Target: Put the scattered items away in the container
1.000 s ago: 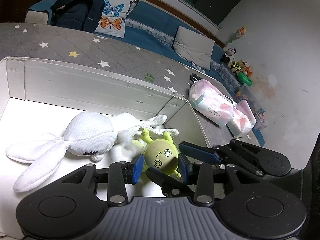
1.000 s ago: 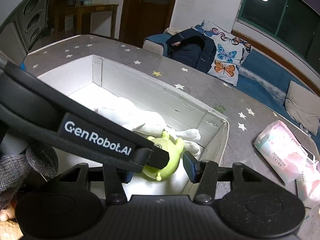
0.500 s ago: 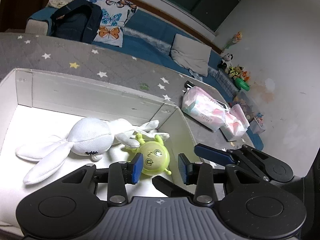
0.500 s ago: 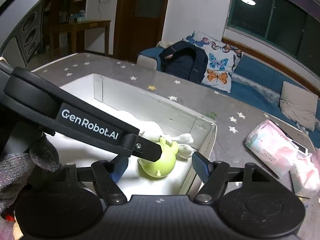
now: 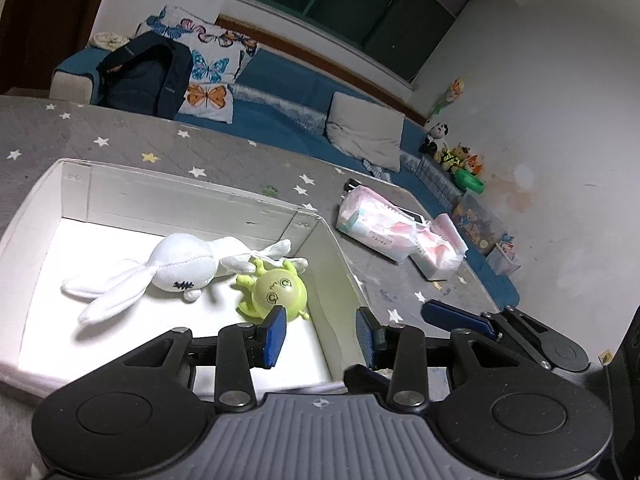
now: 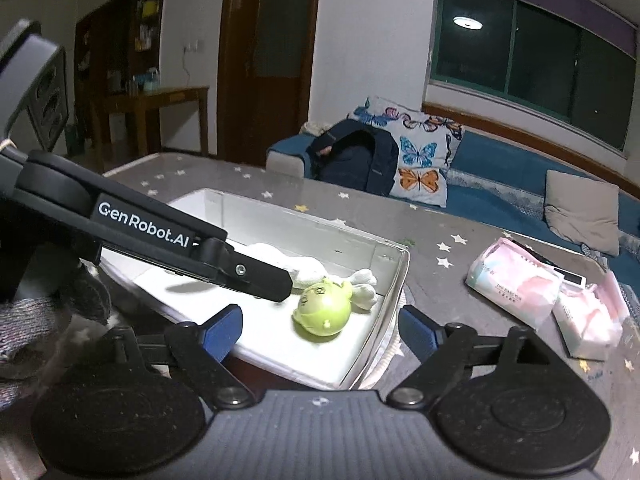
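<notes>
A white box (image 5: 180,200) sits on the grey star-patterned surface. Inside it lie a white plush rabbit (image 5: 176,264) and a round green toy (image 5: 280,290) with a face, near the box's right wall. My left gripper (image 5: 320,334) is open and empty, raised just behind the green toy, over the box's right wall. My right gripper (image 6: 320,330) is open and empty above the box's near corner (image 6: 384,320). The green toy (image 6: 322,310) and part of the rabbit (image 6: 308,274) show there too. The left gripper's arm (image 6: 160,236) crosses that view.
Two pink tissue packs (image 5: 380,228) (image 6: 516,282) lie on the grey surface right of the box. A blue sofa with butterfly pillows (image 5: 208,76), a dark backpack (image 5: 148,72) and a grey cushion (image 5: 364,132) runs behind. Small toys (image 5: 460,156) stand at the far right wall.
My left gripper let go of the green toy, opened and pulled back and up. The toy now lies in the box. My right gripper also drew back and opened wider.
</notes>
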{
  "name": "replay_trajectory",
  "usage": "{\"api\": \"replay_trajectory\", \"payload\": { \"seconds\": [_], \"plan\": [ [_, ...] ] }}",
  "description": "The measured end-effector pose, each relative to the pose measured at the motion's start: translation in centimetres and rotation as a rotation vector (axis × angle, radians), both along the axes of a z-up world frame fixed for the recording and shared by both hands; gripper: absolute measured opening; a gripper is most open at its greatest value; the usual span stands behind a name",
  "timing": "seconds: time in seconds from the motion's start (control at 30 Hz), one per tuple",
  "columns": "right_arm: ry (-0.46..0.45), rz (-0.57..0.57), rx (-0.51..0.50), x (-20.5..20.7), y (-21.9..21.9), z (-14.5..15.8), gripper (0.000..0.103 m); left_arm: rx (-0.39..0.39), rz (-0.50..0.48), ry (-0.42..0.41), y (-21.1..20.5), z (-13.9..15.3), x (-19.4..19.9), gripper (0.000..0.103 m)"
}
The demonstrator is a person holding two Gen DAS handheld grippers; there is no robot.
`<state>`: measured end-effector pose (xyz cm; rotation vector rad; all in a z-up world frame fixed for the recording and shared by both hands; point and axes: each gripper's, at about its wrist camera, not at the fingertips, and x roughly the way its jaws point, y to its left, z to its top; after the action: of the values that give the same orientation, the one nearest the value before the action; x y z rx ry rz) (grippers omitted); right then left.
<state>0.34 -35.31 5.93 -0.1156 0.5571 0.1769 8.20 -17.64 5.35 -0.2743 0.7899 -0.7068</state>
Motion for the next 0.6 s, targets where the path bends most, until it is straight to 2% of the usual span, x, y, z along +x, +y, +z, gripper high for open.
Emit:
{"api": "replay_trajectory", "payload": {
  "seconds": [0.1, 0.2, 0.6],
  "plan": [
    [-0.029, 0.002, 0.034, -1.8, 0.0, 0.2, 0.1, -0.004, -0.001, -0.015, 0.6, 0.3, -1.5, 0.041],
    [-0.053, 0.012, 0.062, -3.6, 0.2, 0.1, 0.103, 0.0, 0.001, -0.038, 1.1, 0.4, -3.0, 0.041],
    [-0.077, 0.069, 0.217, -7.3, 0.5, -1.7, 0.103, 0.001, 0.015, -0.071, 4.2, 0.1, -7.4, 0.041]
  ]
}}
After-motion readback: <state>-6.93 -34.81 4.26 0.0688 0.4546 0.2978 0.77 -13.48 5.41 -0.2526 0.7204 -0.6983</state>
